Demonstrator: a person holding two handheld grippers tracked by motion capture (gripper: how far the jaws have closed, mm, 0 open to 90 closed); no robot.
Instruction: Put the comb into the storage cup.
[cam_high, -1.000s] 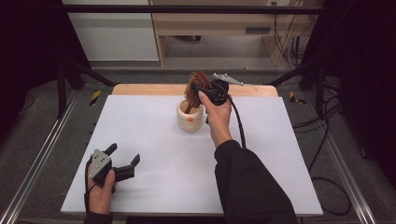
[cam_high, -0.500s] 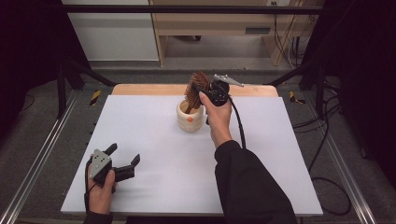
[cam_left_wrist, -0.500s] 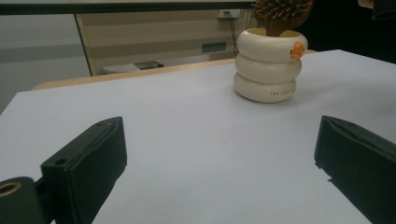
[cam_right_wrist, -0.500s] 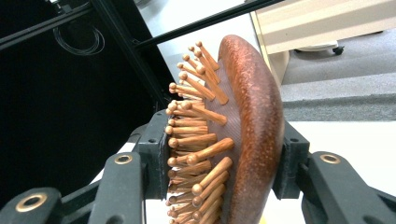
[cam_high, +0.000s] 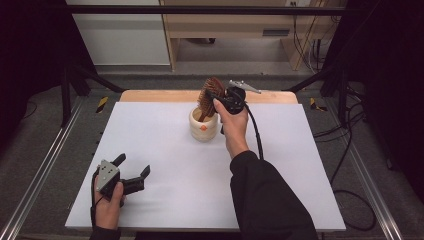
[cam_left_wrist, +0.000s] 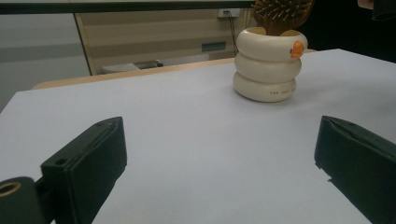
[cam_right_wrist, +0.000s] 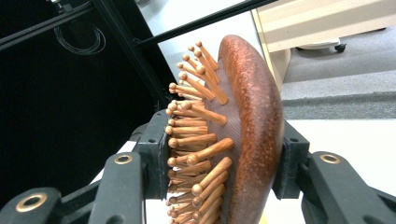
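A wooden hairbrush (cam_high: 208, 94) with round-tipped wooden pins stands head-up in a cream ringed cup (cam_high: 203, 126) at the back middle of the white table. My right gripper (cam_high: 216, 98) is shut on the brush head (cam_right_wrist: 243, 135), one jaw against the pins and the other against the brown back. The cup (cam_left_wrist: 270, 65) carries a small orange duck bill near its rim, with the brush (cam_left_wrist: 281, 14) rising out of it. My left gripper (cam_high: 134, 175) rests near the table's front left corner, its jaws wide apart with nothing between them (cam_left_wrist: 219, 177).
The white tabletop (cam_high: 165, 150) stretches between the two hands. A wooden strip (cam_high: 150, 96) runs along its far edge. Black frame posts (cam_high: 70, 85) and cables (cam_high: 345, 150) flank the table; a light wood cabinet (cam_high: 225, 25) stands beyond.
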